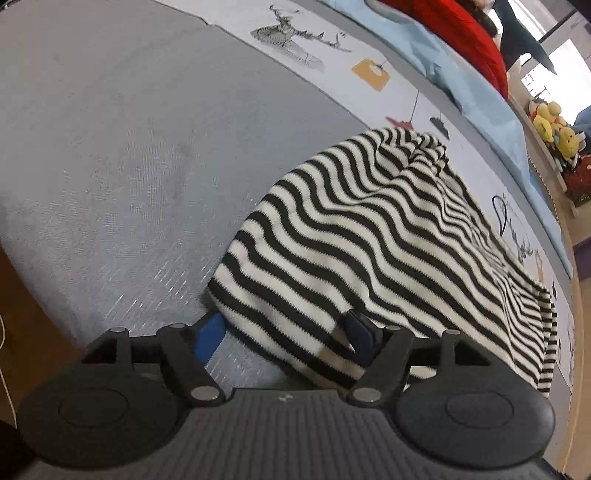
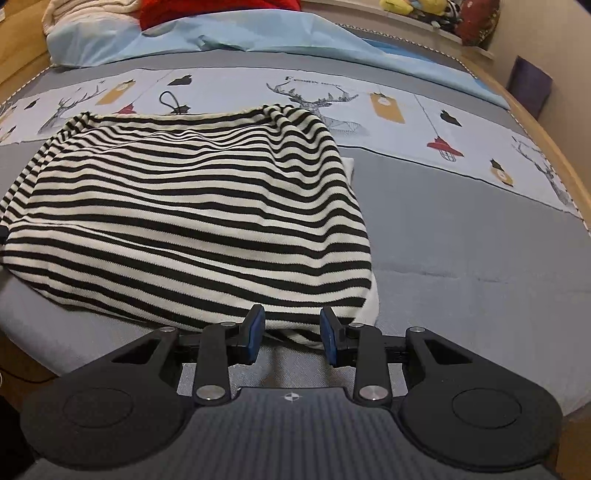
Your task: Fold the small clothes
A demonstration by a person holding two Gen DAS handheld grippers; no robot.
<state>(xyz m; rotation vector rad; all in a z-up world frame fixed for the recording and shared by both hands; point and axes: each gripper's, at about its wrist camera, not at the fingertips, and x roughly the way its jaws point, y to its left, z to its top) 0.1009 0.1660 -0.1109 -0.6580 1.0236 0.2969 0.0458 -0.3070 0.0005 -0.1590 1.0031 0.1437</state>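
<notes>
Striped garment (image 2: 177, 206) on grey bed (image 2: 461, 258); left tongs (image 1: 286, 332), right tongs (image 2: 292, 334) parted, empty.

Bare bed (image 2: 480, 258) right of striped garment (image 2: 177, 206): open passage. Blue sheet (image 2: 258, 40) and red cloth (image 2: 221, 9) block far side.

A bed (image 2: 461, 236) covered by a grey sheet (image 1: 129, 166) carries everything. Across the sheet runs a pale printed band (image 2: 399, 122) with deer, lanterns and tags. A black-and-white striped knit garment (image 2: 177, 210) lies flat on the bed, folded over, its far edge reaching onto the printed band. Beyond it a light blue cloth (image 2: 229, 40) lies rumpled across the bed, with a red fabric item (image 2: 207, 11) resting behind that
</notes>
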